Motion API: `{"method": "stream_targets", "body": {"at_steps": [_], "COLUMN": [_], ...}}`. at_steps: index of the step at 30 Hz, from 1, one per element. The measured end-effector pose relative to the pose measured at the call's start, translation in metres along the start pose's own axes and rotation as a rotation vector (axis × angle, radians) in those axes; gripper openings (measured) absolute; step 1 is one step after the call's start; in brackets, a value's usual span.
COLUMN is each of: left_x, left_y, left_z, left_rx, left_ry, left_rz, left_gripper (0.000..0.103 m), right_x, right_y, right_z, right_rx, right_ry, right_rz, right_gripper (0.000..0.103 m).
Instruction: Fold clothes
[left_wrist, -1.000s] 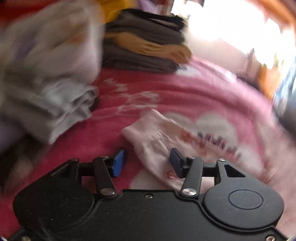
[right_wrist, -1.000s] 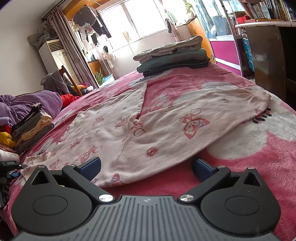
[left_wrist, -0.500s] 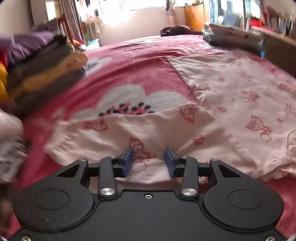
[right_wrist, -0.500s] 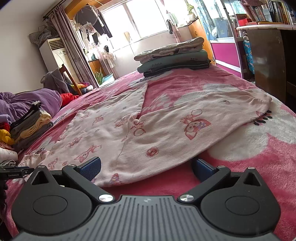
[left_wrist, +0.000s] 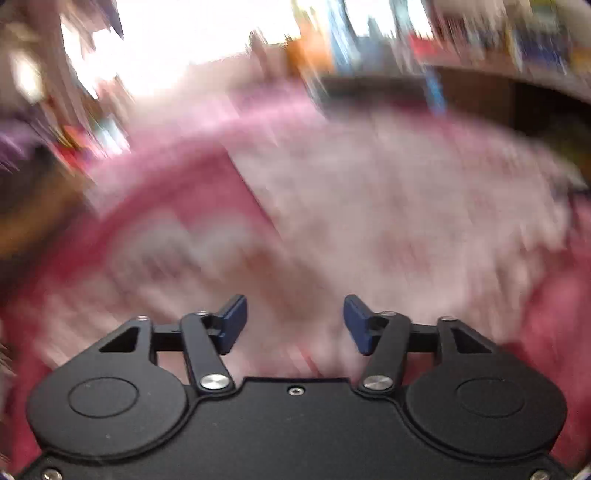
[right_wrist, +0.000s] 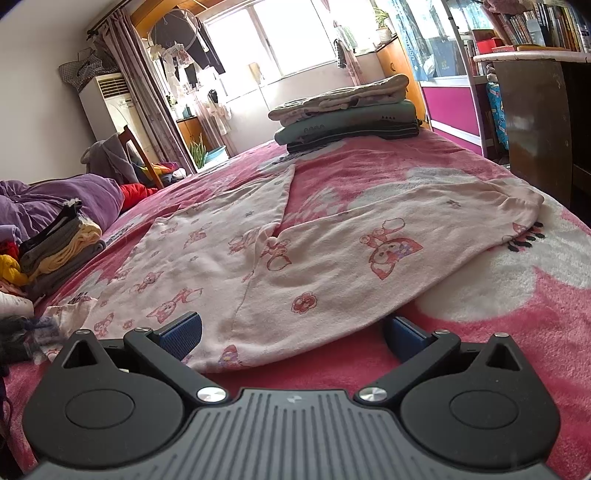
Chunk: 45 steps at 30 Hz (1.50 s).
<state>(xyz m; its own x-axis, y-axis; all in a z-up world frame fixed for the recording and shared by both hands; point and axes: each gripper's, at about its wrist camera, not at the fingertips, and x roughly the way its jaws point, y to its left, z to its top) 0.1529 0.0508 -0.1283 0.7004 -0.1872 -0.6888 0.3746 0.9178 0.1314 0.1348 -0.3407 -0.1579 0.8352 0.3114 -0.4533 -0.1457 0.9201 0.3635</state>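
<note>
Pale pink pyjama trousers (right_wrist: 295, 258) printed with small cartoon animals lie spread flat on the pink blanket, legs reaching away toward the window. My right gripper (right_wrist: 291, 330) stands wide open at the near waist edge, its blue fingers (right_wrist: 181, 330) either side of the cloth and nothing pinched. The left wrist view is heavily blurred by motion; the same pale trousers (left_wrist: 369, 221) fill it. My left gripper (left_wrist: 294, 321) is open above the cloth with an empty gap between its pads.
A folded stack of clothes (right_wrist: 347, 114) sits at the bed's far end. Another folded pile (right_wrist: 59, 251) and a purple heap (right_wrist: 62, 199) lie on the left. A dark desk (right_wrist: 535, 122) and bookshelves stand on the right.
My left gripper has swung right across the bed, and its jaws have widened since half a second ago. The right gripper has barely shifted.
</note>
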Motion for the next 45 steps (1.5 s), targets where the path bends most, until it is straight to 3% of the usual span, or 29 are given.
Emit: {"method": "stream_targets", "body": {"at_steps": [2, 4, 6, 9, 13, 17, 19, 23, 25, 27, 35, 38, 45], "left_x": [-0.007, -0.021, -0.031, -0.044, -0.051, -0.035, -0.025, -0.016, -0.012, -0.01, -0.03, -0.046, -0.081], "left_y": [0.007, 0.023, 0.05, 0.097, 0.151, 0.18, 0.187, 0.189, 0.188, 0.188, 0.178, 0.162, 0.095], "left_z": [0.002, 0.003, -0.002, -0.024, -0.069, -0.093, -0.093, -0.088, -0.083, -0.08, -0.054, -0.029, 0.054], "left_rx": [-0.022, -0.089, -0.227, -0.534, -1.002, -1.249, -1.297, -1.328, -1.323, -1.325, -1.239, -1.142, -0.843], "left_ry": [-0.03, -0.092, -0.131, -0.14, -0.217, -0.27, -0.295, -0.311, -0.319, -0.33, -0.48, -0.527, -0.616], "left_rz": [0.015, 0.08, 0.149, 0.24, 0.173, 0.124, 0.108, 0.11, 0.11, 0.104, 0.081, 0.066, 0.025], "left_gripper": [0.058, 0.058, 0.058, 0.057, 0.055, 0.037, 0.036, 0.034, 0.028, 0.01, 0.005, 0.004, 0.004], "right_x": [-0.001, -0.003, -0.006, -0.009, -0.008, -0.008, -0.01, -0.016, -0.019, -0.003, -0.002, -0.005, -0.028], "right_y": [-0.001, -0.002, -0.004, -0.006, -0.006, -0.007, -0.011, -0.017, -0.02, -0.001, -0.001, -0.009, -0.032], "right_z": [0.0, 0.001, 0.002, 0.003, 0.001, 0.0, 0.0, 0.0, -0.001, 0.001, 0.004, 0.011, 0.02], "right_rx": [0.0, -0.001, -0.003, -0.005, -0.009, -0.007, -0.002, 0.008, 0.007, 0.003, 0.032, 0.101, 0.279], "right_ry": [0.0, 0.001, 0.002, 0.003, 0.007, 0.011, 0.013, 0.016, 0.017, 0.017, 0.019, 0.003, -0.124], "right_rz": [0.001, 0.0, -0.001, -0.003, -0.006, -0.005, -0.001, 0.005, 0.004, 0.001, 0.008, 0.04, 0.111], "right_gripper": [0.103, 0.103, 0.103, 0.103, 0.103, 0.103, 0.103, 0.103, 0.103, 0.103, 0.103, 0.103, 0.103]}}
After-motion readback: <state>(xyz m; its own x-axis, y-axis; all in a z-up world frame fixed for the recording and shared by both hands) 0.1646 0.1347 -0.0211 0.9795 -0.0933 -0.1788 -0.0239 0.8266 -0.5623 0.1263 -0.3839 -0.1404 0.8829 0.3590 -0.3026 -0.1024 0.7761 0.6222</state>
